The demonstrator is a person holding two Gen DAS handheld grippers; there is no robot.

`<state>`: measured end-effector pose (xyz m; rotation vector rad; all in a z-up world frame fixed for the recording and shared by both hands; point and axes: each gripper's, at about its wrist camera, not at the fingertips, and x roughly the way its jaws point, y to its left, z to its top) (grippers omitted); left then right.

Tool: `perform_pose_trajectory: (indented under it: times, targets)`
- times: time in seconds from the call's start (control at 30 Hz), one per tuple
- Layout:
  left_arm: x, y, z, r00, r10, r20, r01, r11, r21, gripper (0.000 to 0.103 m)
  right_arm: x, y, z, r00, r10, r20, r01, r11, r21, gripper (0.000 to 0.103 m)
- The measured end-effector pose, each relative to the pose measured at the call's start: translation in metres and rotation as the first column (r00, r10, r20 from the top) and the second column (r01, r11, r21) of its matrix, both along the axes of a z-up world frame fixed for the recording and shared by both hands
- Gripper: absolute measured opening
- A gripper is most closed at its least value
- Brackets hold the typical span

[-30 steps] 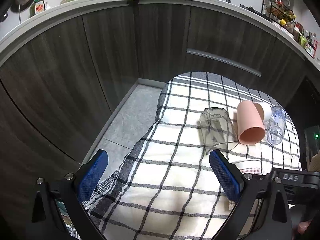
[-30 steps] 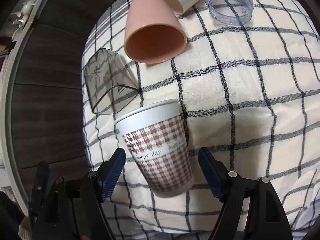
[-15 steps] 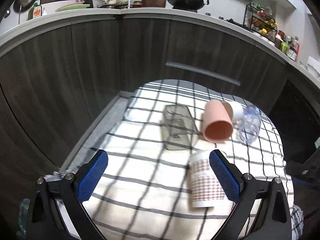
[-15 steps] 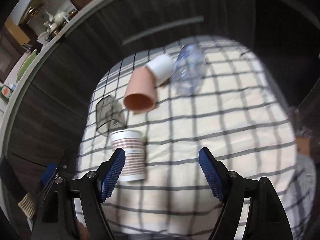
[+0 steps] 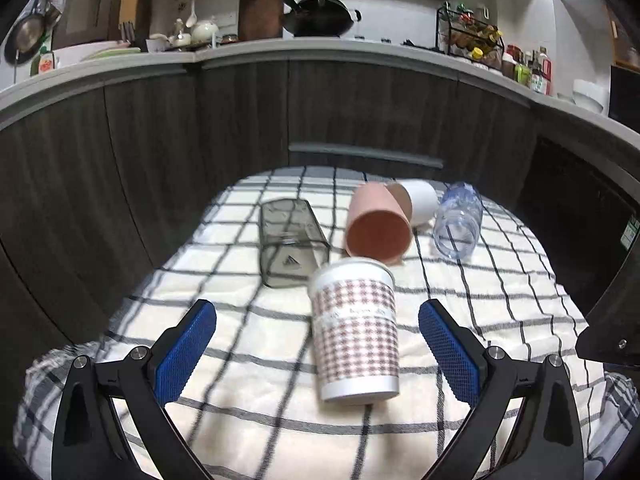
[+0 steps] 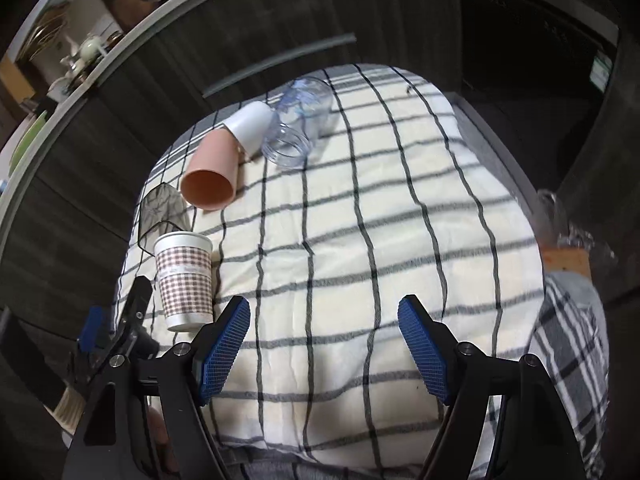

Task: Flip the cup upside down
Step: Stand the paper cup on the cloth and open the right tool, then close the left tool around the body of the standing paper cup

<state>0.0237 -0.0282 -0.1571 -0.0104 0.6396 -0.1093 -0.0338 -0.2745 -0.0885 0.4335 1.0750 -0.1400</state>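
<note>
A white paper cup with a brown houndstooth pattern (image 5: 356, 328) stands upright on the checked cloth, its open rim up; it also shows in the right wrist view (image 6: 184, 280). My left gripper (image 5: 316, 344) is open, its blue pads either side of the cup and a little nearer the camera, not touching it. My right gripper (image 6: 324, 344) is open and empty, well back and to the right of the cup, over bare cloth.
A smoky clear cup (image 5: 290, 248), a pink cup (image 5: 378, 224), a white cup (image 5: 418, 200) and a clear plastic jar (image 5: 458, 220) lie on their sides behind the paper cup. The checked cloth (image 6: 400, 220) covers the table. Dark cabinets (image 5: 160, 140) stand behind.
My right gripper has drawn back and away from the paper cup, leaving it standing. My left gripper has swung in so the cup sits between its open pads.
</note>
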Motion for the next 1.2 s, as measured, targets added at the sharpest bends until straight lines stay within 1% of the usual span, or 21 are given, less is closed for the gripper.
perform_pose_trajectory:
  times: [0.1,0.23,0.3,0.4,0.47,0.57,0.6,0.73,0.87,0.97,1.07,1.13,1.2]
  targets:
    - [0.003,-0.008,-0.009,1.0,0.0,-0.022,0.0,1.0,0.001,0.102,-0.003,-0.002,-0.006,1.0,-0.01,-0.016,0.01,1.0,0.021,0.076]
    - [0.0,-0.021,-0.021,0.999,-0.03,-0.041,0.031,0.999,0.021,0.102,-0.005,-0.007,-0.011,0.999,-0.025,-0.024,0.026,0.999,0.038,0.076]
    - [0.001,-0.026,-0.028,0.997,-0.039,-0.068,0.041,0.999,0.025,0.102,-0.006,-0.01,-0.013,0.999,-0.037,-0.031,0.038,0.998,0.051,0.076]
    - [0.005,-0.03,-0.038,0.992,-0.052,-0.112,0.055,0.998,0.02,0.093,-0.006,-0.015,-0.021,0.997,-0.049,-0.06,0.055,0.994,0.091,0.076]
    - [0.009,-0.031,-0.042,0.99,-0.055,-0.132,0.058,0.998,0.016,0.083,-0.007,-0.017,-0.027,0.995,-0.06,-0.08,0.069,0.992,0.109,0.076]
    - [0.011,-0.031,-0.045,0.987,-0.057,-0.147,0.059,0.998,0.009,0.073,-0.007,-0.019,-0.031,0.993,-0.075,-0.096,0.087,0.989,0.122,0.076]
    - [0.012,-0.031,-0.045,0.987,-0.057,-0.15,0.059,0.998,0.009,0.071,-0.007,-0.019,-0.032,0.992,-0.076,-0.099,0.089,0.988,0.124,0.076]
    - [0.014,-0.028,-0.048,0.984,-0.061,-0.169,0.061,0.998,-0.007,0.057,-0.004,-0.018,-0.036,0.99,-0.072,-0.119,0.087,0.988,0.13,0.077]
    - [0.014,-0.027,-0.049,0.984,-0.06,-0.169,0.059,0.998,-0.011,0.057,-0.005,-0.018,-0.038,0.989,-0.072,-0.129,0.089,0.987,0.131,0.077]
    - [0.015,-0.026,-0.047,0.983,-0.056,-0.173,0.053,0.998,-0.017,0.057,-0.006,-0.017,-0.034,0.99,-0.074,-0.119,0.088,0.989,0.117,0.077]
    - [0.016,-0.023,-0.038,0.981,-0.056,-0.184,0.052,0.998,-0.023,0.057,-0.006,-0.015,-0.027,0.993,-0.068,-0.098,0.078,0.992,0.104,0.077]
    - [0.018,-0.02,-0.03,0.974,-0.052,-0.221,0.05,0.999,-0.013,0.057,-0.007,-0.015,-0.022,0.994,-0.063,-0.085,0.071,0.992,0.105,0.076]
    - [0.025,-0.017,-0.022,0.954,-0.053,-0.294,0.051,0.999,-0.013,0.057,-0.006,-0.015,-0.017,0.995,-0.06,-0.081,0.07,0.991,0.117,0.076]
